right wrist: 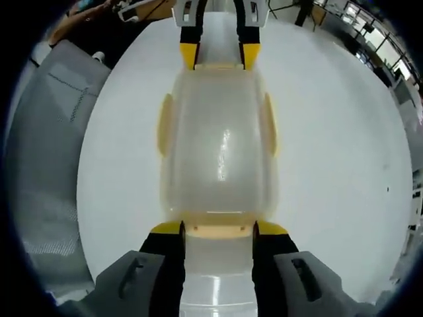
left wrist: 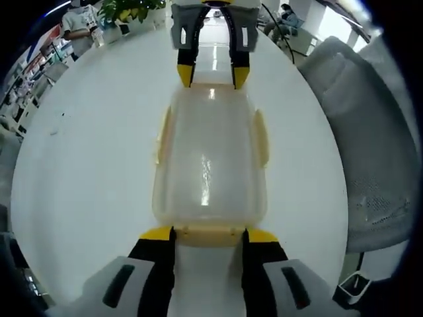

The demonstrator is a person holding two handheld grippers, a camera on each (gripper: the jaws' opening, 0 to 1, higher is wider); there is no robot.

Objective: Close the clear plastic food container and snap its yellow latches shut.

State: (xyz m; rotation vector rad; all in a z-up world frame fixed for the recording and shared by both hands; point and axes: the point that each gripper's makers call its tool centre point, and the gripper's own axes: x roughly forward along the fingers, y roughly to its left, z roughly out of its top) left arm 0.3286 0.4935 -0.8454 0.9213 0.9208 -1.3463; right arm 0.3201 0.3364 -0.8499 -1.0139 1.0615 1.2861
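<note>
A clear plastic food container (left wrist: 210, 158) with its lid on lies lengthwise on the white table (left wrist: 86, 145). Pale yellow side latches (left wrist: 262, 135) run along both long sides. My left gripper (left wrist: 209, 234) is open at the near end, its yellow-tipped fingers flanking the yellow end latch (left wrist: 210, 232). At the far end, my right gripper (left wrist: 213, 74) is also open. In the right gripper view the container (right wrist: 218, 145) runs away from my right gripper (right wrist: 219, 229), whose fingers straddle the end latch (right wrist: 219, 230). The left gripper (right wrist: 219, 56) sits at the opposite end.
A grey mesh chair (left wrist: 370, 145) stands at the table's edge, also seen as a chair (right wrist: 46, 132) in the right gripper view. A potted plant (left wrist: 129, 10) and a standing person (left wrist: 79, 26) are beyond the table's far side.
</note>
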